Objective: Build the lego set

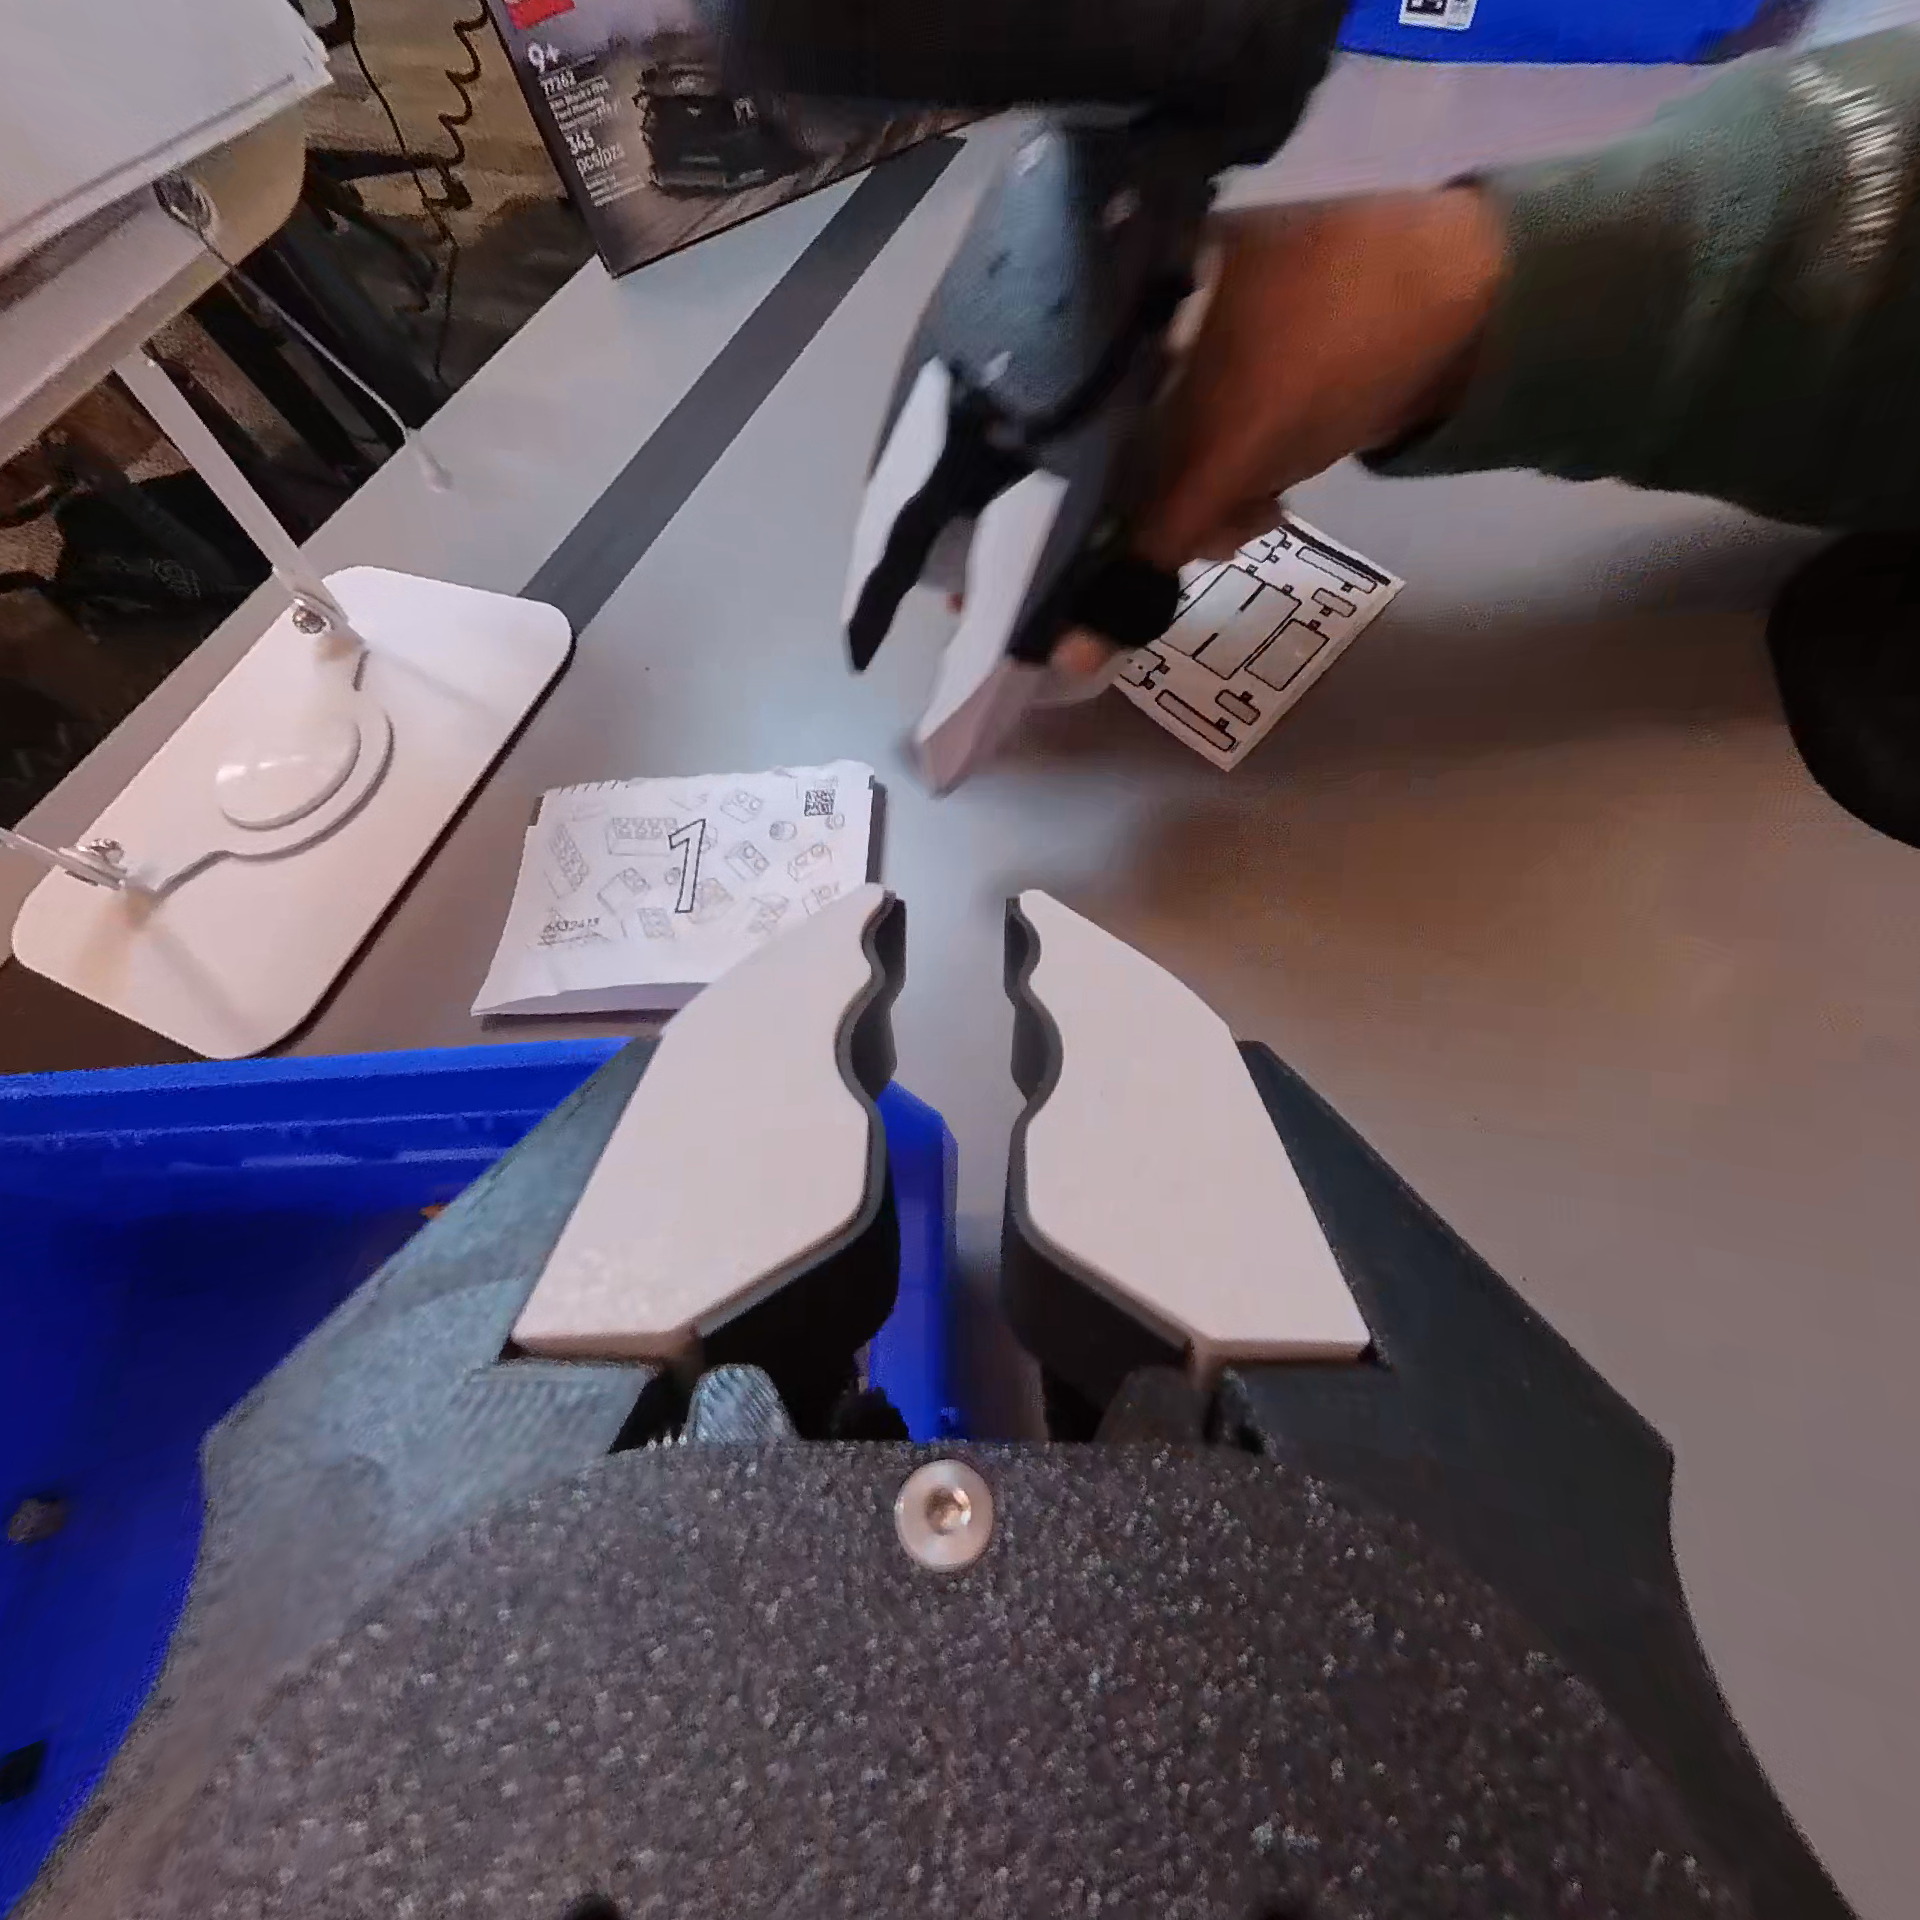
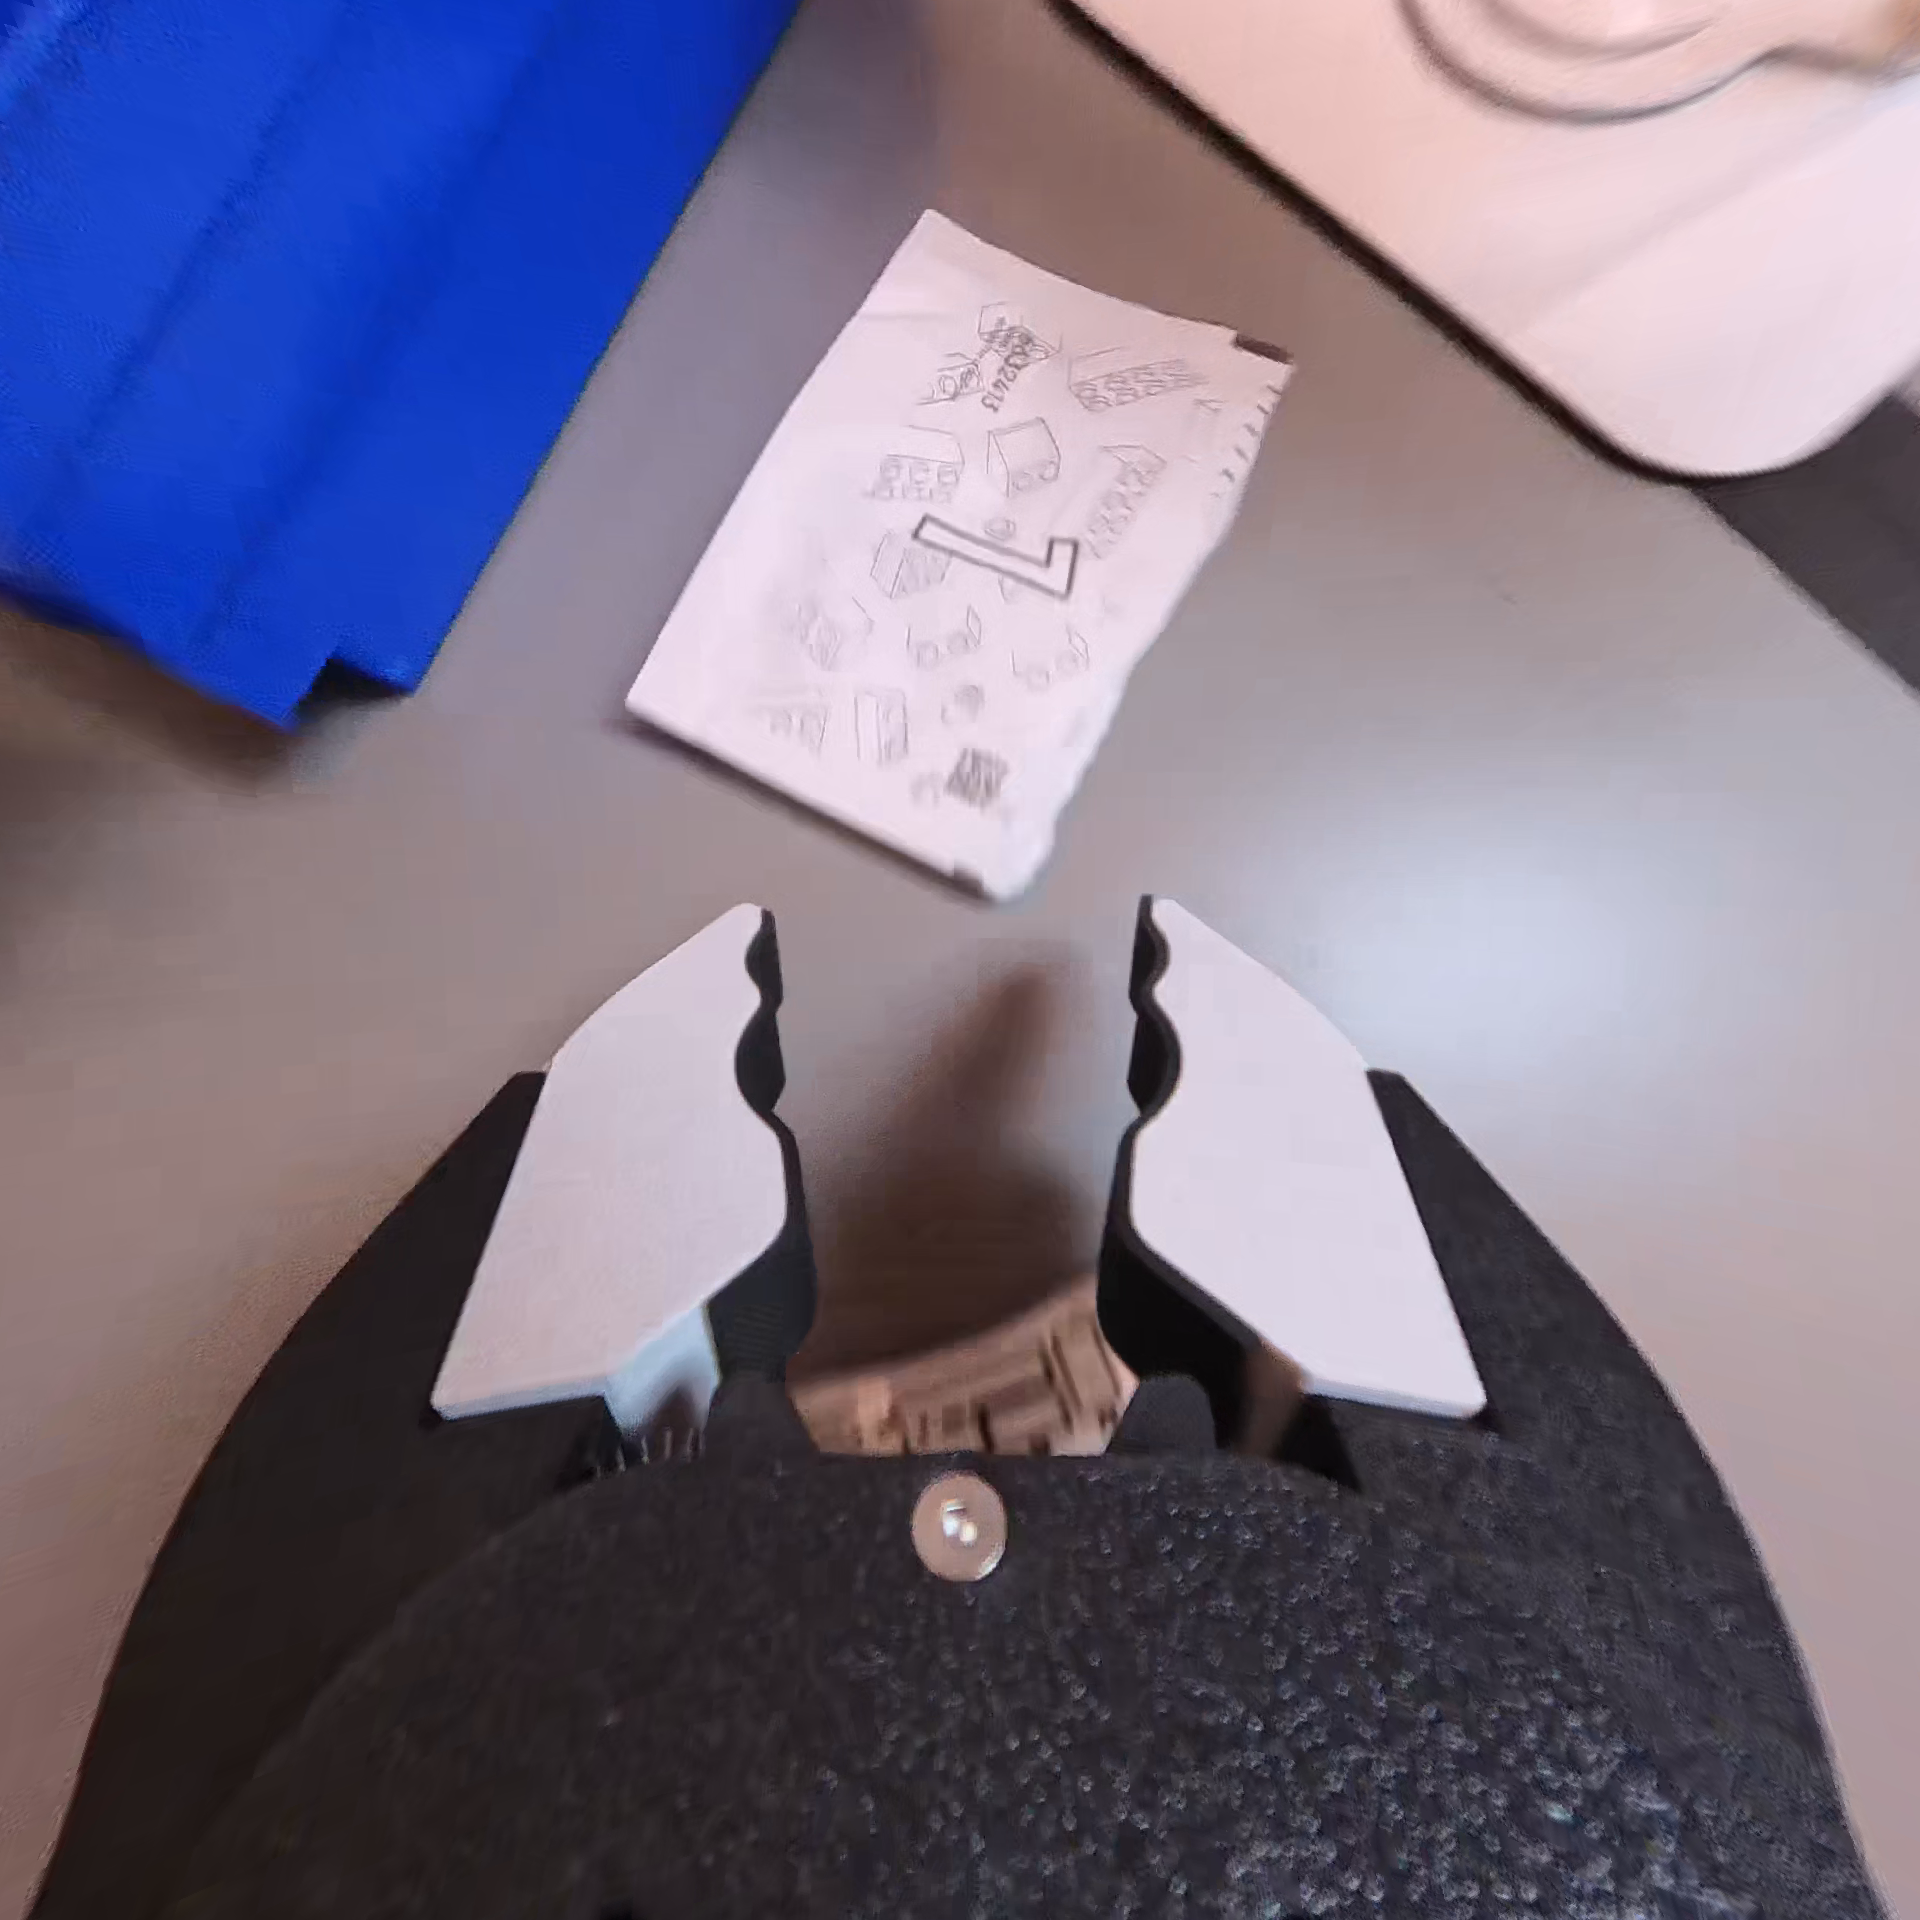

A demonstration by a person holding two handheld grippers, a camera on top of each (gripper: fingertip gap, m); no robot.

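With both the left hand-held gripper [image 1: 948, 914] and right hand-held gripper [image 2: 956, 920] apart and empty, the flat white printed paper parts bag [image 2: 961, 556] on the grey surface [image 2: 1455, 831] could slide or crumple if pinched carelessly.

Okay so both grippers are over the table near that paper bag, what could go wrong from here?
1. The paper bag lies flat on the table; the open right gripper, blurred with motion, might slide or crumple it rather than pinch it.
2. The left gripper sits beside the blue bin and could bump its rim.
3. Both grippers point near the bag, so they might collide. A sticker sheet under the right hand could get swept aside.
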